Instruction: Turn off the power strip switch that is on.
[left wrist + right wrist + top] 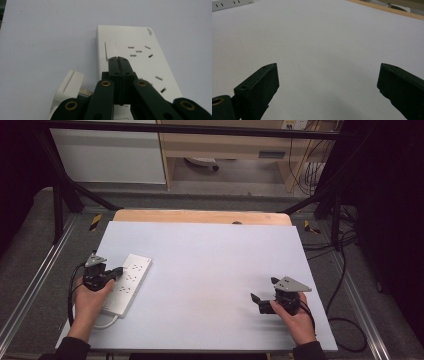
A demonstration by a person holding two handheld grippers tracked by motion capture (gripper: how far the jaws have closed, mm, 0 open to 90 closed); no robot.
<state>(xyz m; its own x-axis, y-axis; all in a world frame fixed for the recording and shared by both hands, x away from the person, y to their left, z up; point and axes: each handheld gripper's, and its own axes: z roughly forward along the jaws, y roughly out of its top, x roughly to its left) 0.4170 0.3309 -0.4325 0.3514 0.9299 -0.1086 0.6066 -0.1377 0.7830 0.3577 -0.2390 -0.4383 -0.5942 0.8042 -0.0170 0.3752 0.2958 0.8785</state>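
Jaws pressed together, the left gripper (116, 272) rests its tip at the rocker switch (110, 51) of the white power strip (127, 283), lower left of frame; pressing off-centre could skid the strip. The right gripper (260, 303), lower right, stands spread, idle.

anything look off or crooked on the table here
Slightly: the white plastic power strip lies diagonally to the edges of the pale table sheet. The shut left gripper points at its switch. No damage or spill shows.
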